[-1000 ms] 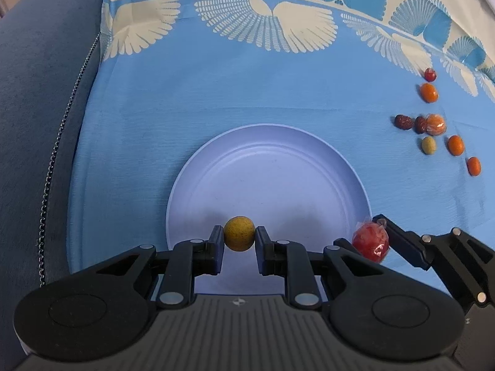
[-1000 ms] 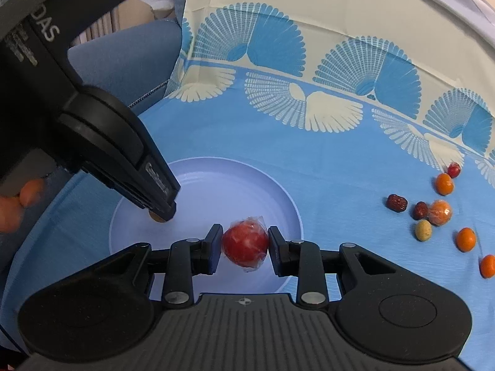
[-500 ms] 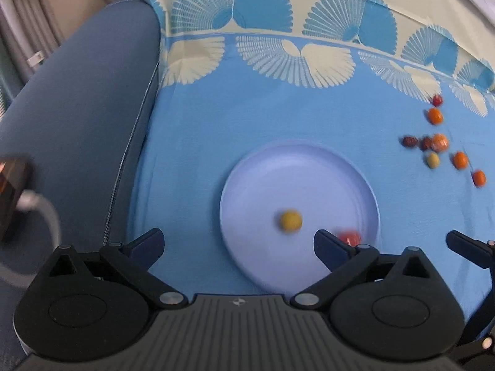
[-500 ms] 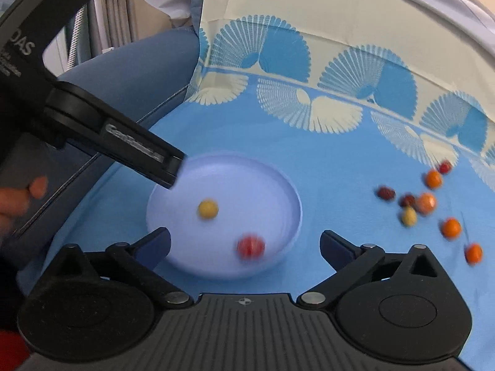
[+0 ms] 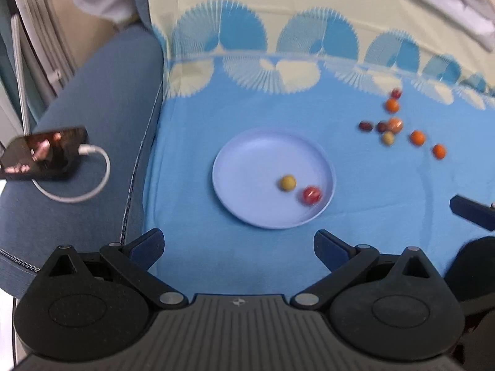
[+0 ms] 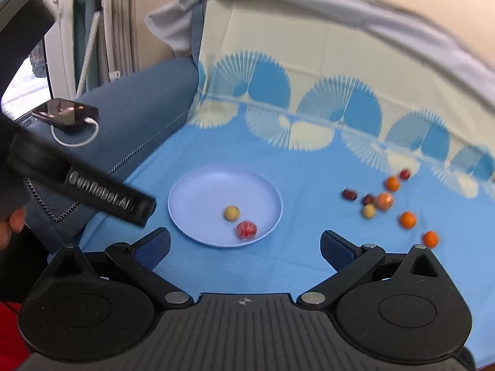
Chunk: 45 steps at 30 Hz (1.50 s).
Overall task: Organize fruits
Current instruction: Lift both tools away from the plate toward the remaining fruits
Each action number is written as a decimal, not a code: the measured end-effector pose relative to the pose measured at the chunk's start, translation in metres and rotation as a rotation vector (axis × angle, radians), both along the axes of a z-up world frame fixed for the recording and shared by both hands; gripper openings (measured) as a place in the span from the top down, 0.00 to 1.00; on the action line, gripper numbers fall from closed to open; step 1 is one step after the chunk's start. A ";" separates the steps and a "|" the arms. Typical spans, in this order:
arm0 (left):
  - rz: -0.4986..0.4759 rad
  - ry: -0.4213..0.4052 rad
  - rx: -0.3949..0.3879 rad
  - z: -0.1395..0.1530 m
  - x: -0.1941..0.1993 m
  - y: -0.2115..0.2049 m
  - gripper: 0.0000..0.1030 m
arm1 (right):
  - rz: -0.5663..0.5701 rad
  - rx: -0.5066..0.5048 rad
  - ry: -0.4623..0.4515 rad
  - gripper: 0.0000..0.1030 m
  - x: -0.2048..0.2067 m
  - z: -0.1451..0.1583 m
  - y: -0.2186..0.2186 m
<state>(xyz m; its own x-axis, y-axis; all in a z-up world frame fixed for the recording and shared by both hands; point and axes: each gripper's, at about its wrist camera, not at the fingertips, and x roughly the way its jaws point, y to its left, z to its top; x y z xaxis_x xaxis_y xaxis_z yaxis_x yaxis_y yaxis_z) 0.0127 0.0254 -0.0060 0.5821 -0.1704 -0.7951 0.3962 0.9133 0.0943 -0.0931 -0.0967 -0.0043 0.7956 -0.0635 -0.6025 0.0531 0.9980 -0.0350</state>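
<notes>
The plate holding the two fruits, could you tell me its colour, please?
Pale lavender-blue, plain; the plate shows best in the right wrist view.

Pale blue plate (image 6: 198, 191), yellowish fruit (image 6: 231, 213), red, perhaps wrapped, fruit (image 6: 247, 229)

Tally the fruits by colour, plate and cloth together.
Orange: 4, all on the cloth, first at; one of them looks wrapped.
Dark red: 3, on the cloth, first at
Yellow-green: 2, one on the plate at, one on the cloth
Bright red: 1, on the plate
Total: 10
</notes>
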 end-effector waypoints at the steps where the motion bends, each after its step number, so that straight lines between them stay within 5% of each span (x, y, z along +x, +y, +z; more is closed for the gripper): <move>1: -0.008 -0.012 -0.012 0.005 -0.004 -0.001 0.00 | -0.002 -0.011 -0.012 0.01 -0.005 0.003 0.001; 20: -0.022 -0.083 -0.029 0.031 -0.033 -0.015 0.00 | -0.071 0.008 -0.098 0.01 -0.043 0.019 -0.013; 45: -0.026 -0.019 0.021 0.009 0.018 -0.062 0.00 | -0.175 0.105 -0.067 0.01 -0.014 -0.011 -0.059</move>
